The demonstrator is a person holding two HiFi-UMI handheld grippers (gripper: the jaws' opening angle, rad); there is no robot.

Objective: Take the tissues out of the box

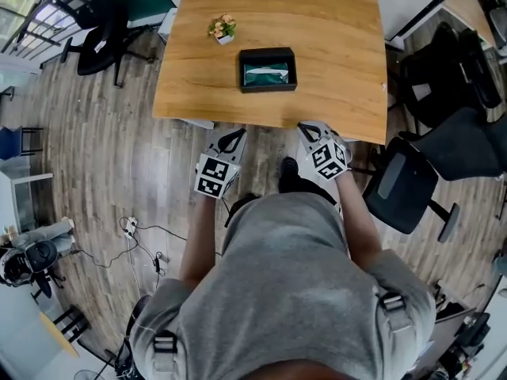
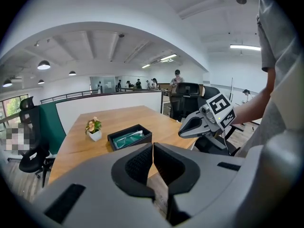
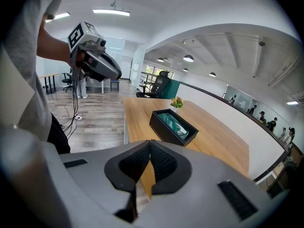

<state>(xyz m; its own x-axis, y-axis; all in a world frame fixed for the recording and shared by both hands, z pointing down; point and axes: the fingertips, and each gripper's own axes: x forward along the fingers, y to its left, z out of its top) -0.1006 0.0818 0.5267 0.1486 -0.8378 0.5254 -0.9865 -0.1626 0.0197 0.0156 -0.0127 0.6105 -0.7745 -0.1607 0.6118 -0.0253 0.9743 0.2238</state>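
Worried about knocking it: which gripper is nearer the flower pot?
Left: the left gripper hangs off the table's near edge, in line with the pot; right gripper further right, past the box.

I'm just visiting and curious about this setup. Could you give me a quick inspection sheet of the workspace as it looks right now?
Surface: wooden table, light wood top.
Job's things: black box near the table's middle, with a teal tissue pack inside, not yet taken out.
Clutter: small potted flowers beside the box.
Tongs: left tongs and right tongs are both shut and empty, short of the table's near edge.
Cables: floor cables trail at the person's left.
Surroundings: wood-plank floor; black office chairs stand around the table.
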